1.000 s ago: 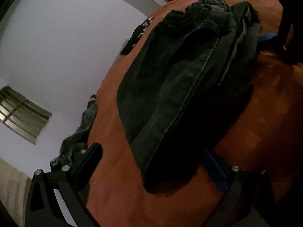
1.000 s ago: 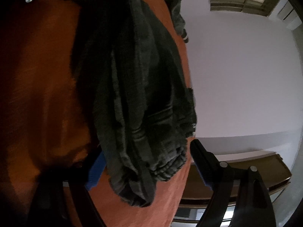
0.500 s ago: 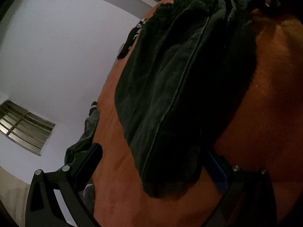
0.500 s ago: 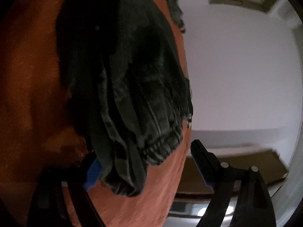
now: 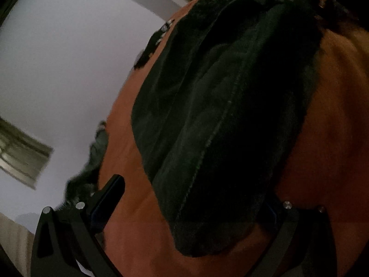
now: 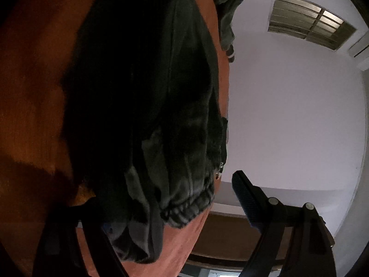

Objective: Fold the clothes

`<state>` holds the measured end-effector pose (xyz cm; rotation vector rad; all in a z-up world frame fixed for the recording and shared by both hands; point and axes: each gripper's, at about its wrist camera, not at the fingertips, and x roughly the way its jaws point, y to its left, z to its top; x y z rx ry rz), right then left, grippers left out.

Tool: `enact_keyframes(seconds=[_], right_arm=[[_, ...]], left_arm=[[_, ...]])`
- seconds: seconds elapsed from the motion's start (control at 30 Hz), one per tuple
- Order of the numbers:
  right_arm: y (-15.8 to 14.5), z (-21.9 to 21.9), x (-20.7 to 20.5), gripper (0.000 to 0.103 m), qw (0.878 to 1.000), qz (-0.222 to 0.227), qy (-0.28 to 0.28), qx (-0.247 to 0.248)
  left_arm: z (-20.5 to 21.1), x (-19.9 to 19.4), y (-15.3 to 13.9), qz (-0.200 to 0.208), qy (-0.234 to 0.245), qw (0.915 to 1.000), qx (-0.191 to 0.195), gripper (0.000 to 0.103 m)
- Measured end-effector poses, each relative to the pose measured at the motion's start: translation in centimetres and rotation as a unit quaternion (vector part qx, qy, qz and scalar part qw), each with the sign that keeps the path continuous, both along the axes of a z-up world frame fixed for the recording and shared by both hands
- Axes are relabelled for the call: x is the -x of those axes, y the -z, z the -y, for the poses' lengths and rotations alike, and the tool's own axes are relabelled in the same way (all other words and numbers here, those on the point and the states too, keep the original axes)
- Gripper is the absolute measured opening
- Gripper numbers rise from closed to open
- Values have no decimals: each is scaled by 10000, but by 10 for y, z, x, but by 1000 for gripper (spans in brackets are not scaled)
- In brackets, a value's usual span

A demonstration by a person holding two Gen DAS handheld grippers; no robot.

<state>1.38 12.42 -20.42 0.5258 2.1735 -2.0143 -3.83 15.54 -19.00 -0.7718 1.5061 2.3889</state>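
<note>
An orange bedcover (image 5: 334,120) under a pale wall fills both views; on it lies the dark denim garment (image 5: 221,120), doubled lengthwise, its elastic waistband (image 6: 184,210) toward the right gripper (image 6: 170,210). Over the last second both cameras have closed in on the cloth; the left gripper (image 5: 191,210) and the right one stand wide-jawed, one finger each hidden behind the garment; a fresh hold for another fold seems likely. Another dark garment (image 6: 228,18) lies beyond.

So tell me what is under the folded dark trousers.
The folded dark trousers lie on an orange cover, which shows all round them. Whatever is directly beneath stays hidden.
</note>
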Motion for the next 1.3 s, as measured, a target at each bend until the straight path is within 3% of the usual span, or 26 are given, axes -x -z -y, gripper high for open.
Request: enact_keyframes(seconds=[0.07, 0.2, 0.27, 0.33, 0.4, 0.63, 0.67, 0.7, 0.73, 0.77, 0.8, 0.9, 1.03, 1.23, 1.27, 1.3], right_arm=[[4, -5, 8, 85, 9999, 102, 125, 36], [10, 0, 18, 82, 9999, 83, 106, -101], [8, 5, 22, 76, 9999, 67, 76, -136], [5, 7, 21, 60, 9999, 40, 21, -140], [-1, 7, 17, 54, 9998, -37, -106, -135], [-34, 26, 16, 47, 9999, 92, -40, 46], [-44, 31, 11, 47, 9999, 129, -13, 89], [-51, 33, 12, 47, 9998, 145, 5, 132], [-59, 32, 11, 46, 9997, 159, 21, 187], [-67, 34, 9, 46, 9995, 177, 38, 240], [-76, 40, 9, 46, 9993, 215, 58, 290], [-96, 46, 20, 46, 9986, 369, 88, 377], [-120, 66, -2, 45, 9979, 564, 29, 325], [-164, 78, -10, 45, 9950, 729, 120, 665], [-174, 82, -9, 44, 9931, 838, 182, 802], [-181, 82, -12, 44, 9908, 969, 251, 914]], left_arm=[[-5, -7, 4, -224, 136, 9994, 235, 103], [-11, -8, 5, -253, 227, 9986, 412, 103], [-15, -9, 5, -268, 272, 9980, 501, 103], [-14, -17, 3, -497, 326, 9967, 548, 103], [-12, -28, 0, -710, 397, 9954, 515, 103], [-13, -50, 0, -1017, 661, 9900, 727, 102], [-15, -55, -2, -1067, 677, 9891, 754, 100], [-15, -59, -5, -1089, 732, 9886, 745, 88], [-14, -64, -9, -1015, 811, 9891, 699, 63], [-14, -68, -14, -989, 842, 9893, 658, 53], [-13, -72, -17, -1077, 839, 9886, 641, 51], [-8, -77, -38, -883, 837, 9920, 337, 45], [-3, -86, -69, -842, 776, 9934, -6, 40], [-1, -101, -143, -1011, 796, 9915, -191, 38], [20, -71, -155, -1020, 807, 9913, -217, 38], [22, -67, -173, -944, 851, 9915, -265, 38]])
